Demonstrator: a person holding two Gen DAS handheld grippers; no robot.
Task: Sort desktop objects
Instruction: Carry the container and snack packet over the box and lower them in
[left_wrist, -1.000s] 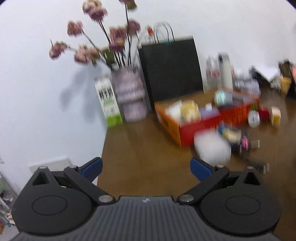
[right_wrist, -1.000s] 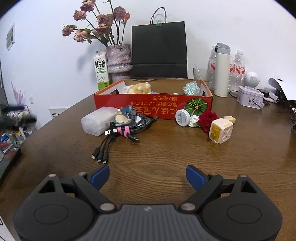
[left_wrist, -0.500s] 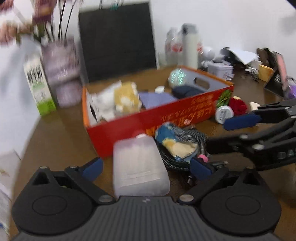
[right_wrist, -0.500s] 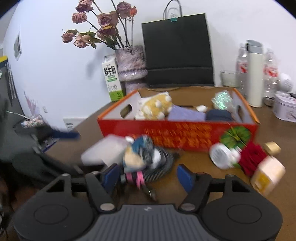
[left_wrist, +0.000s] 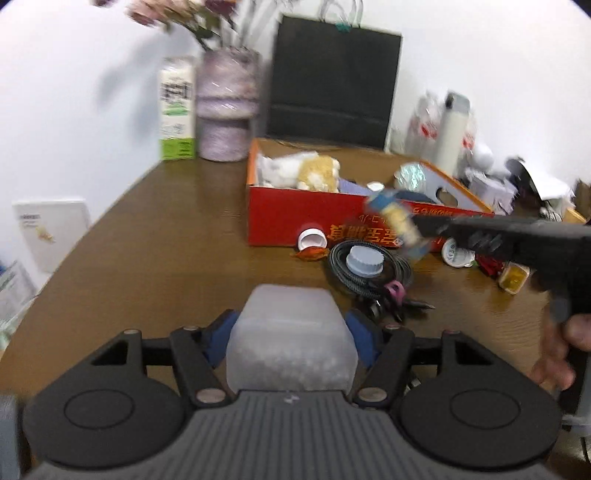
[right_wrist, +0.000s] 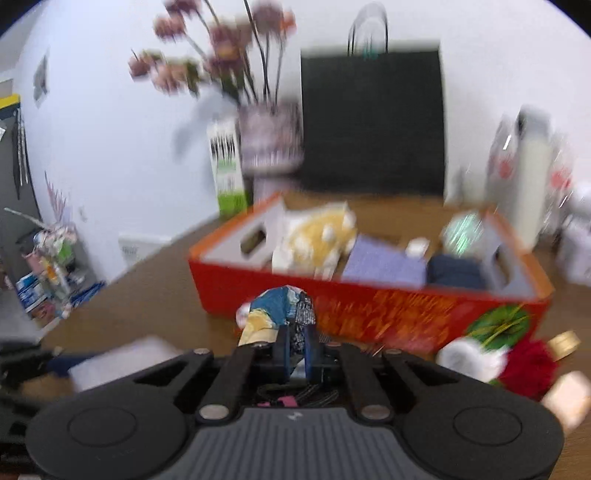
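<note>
My left gripper (left_wrist: 291, 334) is shut on a frosted white plastic box (left_wrist: 291, 336), held low over the wooden table. My right gripper (right_wrist: 296, 345) is shut on a crumpled blue and yellow packet (right_wrist: 275, 314) and holds it up in front of the red cardboard box (right_wrist: 369, 310). In the left wrist view the packet (left_wrist: 397, 218) hangs at the tip of the right gripper (left_wrist: 417, 227), just before the red box (left_wrist: 295, 218). The box holds a yellow plush toy (right_wrist: 317, 236), a purple pad and a dark pouch.
A coiled cable (left_wrist: 369, 273) with a grey lid (left_wrist: 364, 260) on it lies before the box, beside a white cap (left_wrist: 312, 238). A red flower (right_wrist: 528, 365) and small jars lie at the right. A vase (left_wrist: 225, 110), milk carton (left_wrist: 177, 110) and black bag (left_wrist: 332, 81) stand behind.
My left gripper swung right and closed on the white plastic box. My right gripper moved forward, closed on the blue and yellow packet and lifted it off the cable coil.
</note>
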